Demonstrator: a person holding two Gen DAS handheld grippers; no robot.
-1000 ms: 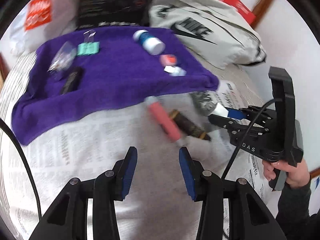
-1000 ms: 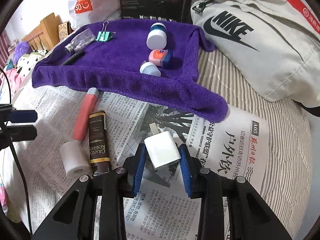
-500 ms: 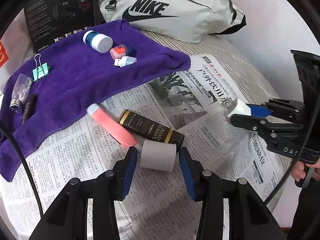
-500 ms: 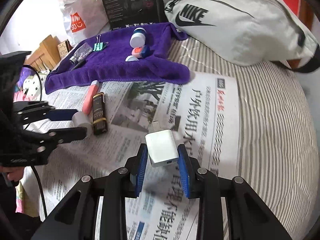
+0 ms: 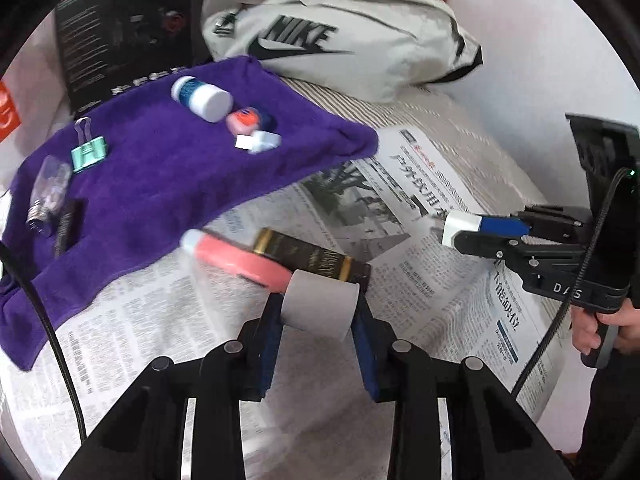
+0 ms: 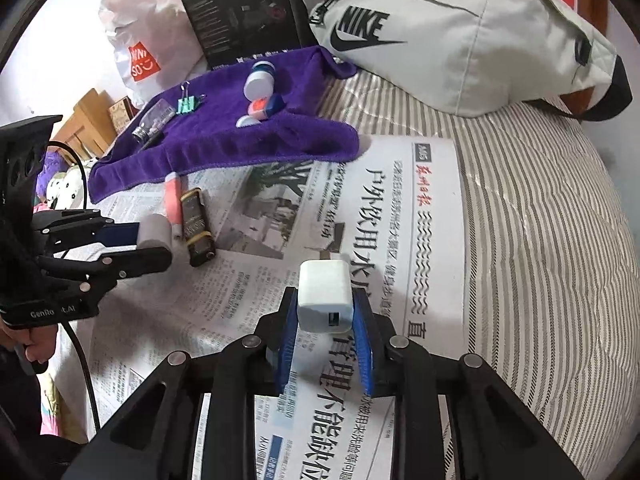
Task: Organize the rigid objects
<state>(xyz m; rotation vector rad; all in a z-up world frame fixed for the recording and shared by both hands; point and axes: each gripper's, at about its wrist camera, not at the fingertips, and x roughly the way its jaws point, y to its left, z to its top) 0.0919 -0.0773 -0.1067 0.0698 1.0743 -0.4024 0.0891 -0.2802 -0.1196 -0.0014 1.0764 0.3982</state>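
Observation:
My left gripper (image 5: 318, 310) is shut on a white roll (image 5: 319, 306), just above the newspaper; it also shows in the right wrist view (image 6: 154, 236). My right gripper (image 6: 325, 312) is shut on a white USB charger (image 6: 326, 300) and holds it above the newspaper; the charger also shows in the left wrist view (image 5: 460, 226). A pink tube (image 5: 236, 258) and a dark gold-banded box (image 5: 312, 260) lie on the newspaper beyond the roll. A purple towel (image 5: 160, 176) holds a white jar (image 5: 202, 98), a small tin (image 5: 246, 118), a green binder clip (image 5: 90, 152) and a clear bottle (image 5: 48, 194).
A grey Nike bag (image 6: 448, 36) lies at the back right. A black box (image 6: 240, 8) stands behind the towel, and a white shopping bag (image 6: 136, 52) beside it. Newspaper (image 6: 400, 216) covers the striped bedding (image 6: 540, 240).
My left gripper moved forward and closed on the white roll. My right gripper carried the charger back and to the right, away from the towel.

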